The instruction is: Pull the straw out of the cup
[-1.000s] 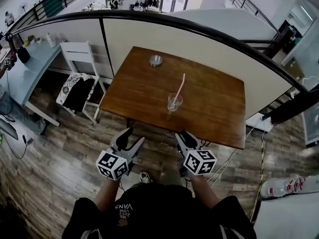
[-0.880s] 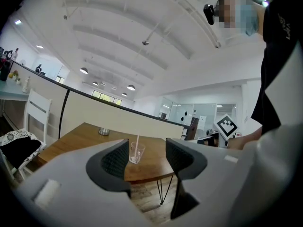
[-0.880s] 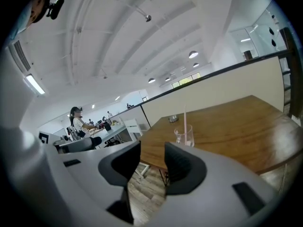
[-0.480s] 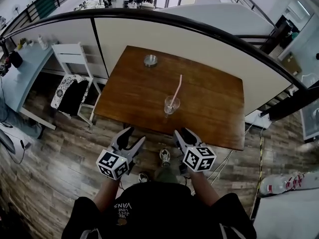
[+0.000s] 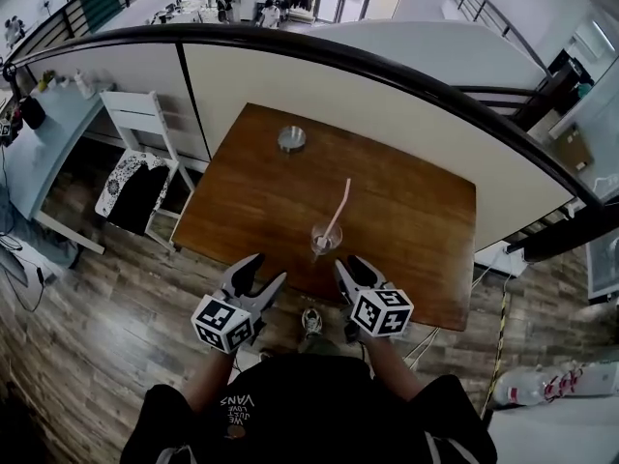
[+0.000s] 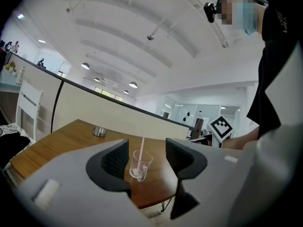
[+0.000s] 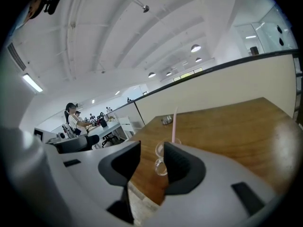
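A cup (image 5: pixel 324 241) holding a straw (image 5: pixel 338 208) stands at frame centre, near the counter's (image 5: pixel 416 211) lower edge, with a round dish (image 5: pixel 291 139) above it. Left gripper (image 5: pixel 266 271) and right gripper (image 5: pixel 350 265) sit just below, either side.

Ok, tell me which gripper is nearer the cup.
Right. The right gripper is just short of the cup, slightly to its right; the left gripper is farther off to its left.

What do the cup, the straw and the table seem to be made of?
Table: brown wood or veneer, visible grain, slightly glossy. Cup: clear glass or plastic; the wood shows through it. Straw: pale pink, thin, probably plastic.
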Demonstrator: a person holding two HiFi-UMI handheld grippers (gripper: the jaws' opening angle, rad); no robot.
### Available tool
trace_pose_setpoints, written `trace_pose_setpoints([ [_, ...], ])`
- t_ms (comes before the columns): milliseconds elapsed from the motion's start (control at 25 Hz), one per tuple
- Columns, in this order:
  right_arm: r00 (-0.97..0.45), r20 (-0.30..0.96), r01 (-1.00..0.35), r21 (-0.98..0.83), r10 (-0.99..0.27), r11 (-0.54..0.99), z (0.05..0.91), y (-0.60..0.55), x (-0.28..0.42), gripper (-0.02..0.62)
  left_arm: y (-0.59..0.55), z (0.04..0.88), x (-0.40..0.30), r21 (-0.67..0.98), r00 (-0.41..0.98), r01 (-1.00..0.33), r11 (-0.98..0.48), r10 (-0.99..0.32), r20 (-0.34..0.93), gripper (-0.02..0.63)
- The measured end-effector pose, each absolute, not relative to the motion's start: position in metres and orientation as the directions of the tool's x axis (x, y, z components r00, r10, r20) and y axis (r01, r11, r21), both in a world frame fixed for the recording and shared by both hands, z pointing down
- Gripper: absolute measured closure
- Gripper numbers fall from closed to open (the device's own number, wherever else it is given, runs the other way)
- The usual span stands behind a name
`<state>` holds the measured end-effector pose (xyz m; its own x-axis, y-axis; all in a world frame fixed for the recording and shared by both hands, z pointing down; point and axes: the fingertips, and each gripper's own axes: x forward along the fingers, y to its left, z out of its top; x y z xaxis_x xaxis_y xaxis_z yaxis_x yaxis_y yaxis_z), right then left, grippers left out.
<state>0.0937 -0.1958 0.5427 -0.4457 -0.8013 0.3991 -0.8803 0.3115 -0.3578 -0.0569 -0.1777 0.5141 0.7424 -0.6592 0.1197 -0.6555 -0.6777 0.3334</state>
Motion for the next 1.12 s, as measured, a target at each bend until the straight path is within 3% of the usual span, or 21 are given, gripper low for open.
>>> trace_pose_setpoints([
  [1120,-0.552,0.457,-0.833,-0.350,-0.698,0.429,0.591,-0.326,0.109,0.463,-0.257,0.540,-0.012,0.344,0.692,-0.712,-0.612,-0.695,0.195,0.377],
])
